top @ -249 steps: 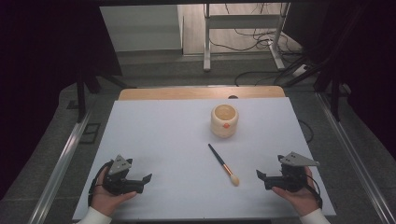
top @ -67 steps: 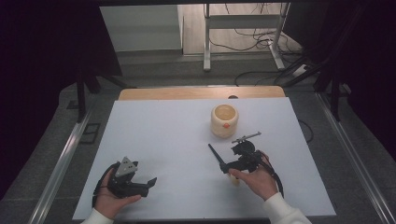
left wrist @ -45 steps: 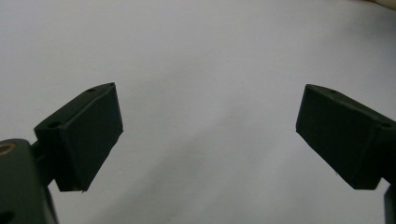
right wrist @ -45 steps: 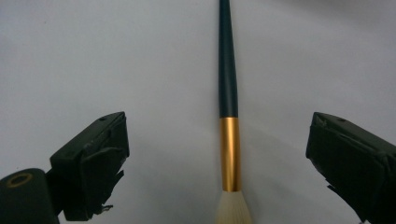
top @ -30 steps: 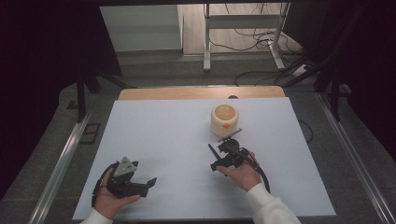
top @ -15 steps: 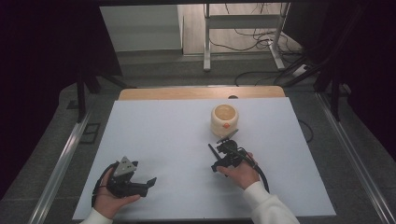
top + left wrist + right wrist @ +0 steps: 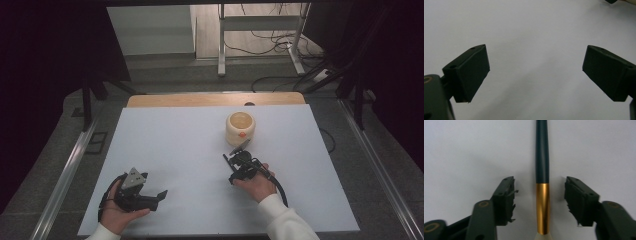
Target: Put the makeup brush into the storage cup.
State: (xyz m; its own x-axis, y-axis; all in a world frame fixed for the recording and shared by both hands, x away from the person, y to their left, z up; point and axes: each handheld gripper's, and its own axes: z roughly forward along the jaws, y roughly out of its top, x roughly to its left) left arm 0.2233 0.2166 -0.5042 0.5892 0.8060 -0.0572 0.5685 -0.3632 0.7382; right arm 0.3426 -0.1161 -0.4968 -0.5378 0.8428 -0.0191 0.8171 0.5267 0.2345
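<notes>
While the right gripper [image 7: 539, 202] stands over the dark-handled makeup brush with the gold metal band [image 7: 542, 170], its jaws have just been closing on either side of that band, not yet pressing it. This brush lies flat on the white table sheet [image 7: 175, 150], near the cream round jar [image 7: 240, 127]. At the table's near left, the left gripper [image 7: 536, 75] is wide open, holding nothing.

High view: above, facing forward-down on worktop [image 7: 175, 150] | gripper views: close, along jaws | shared: brush [image 7: 542, 170], lower centre.
</notes>
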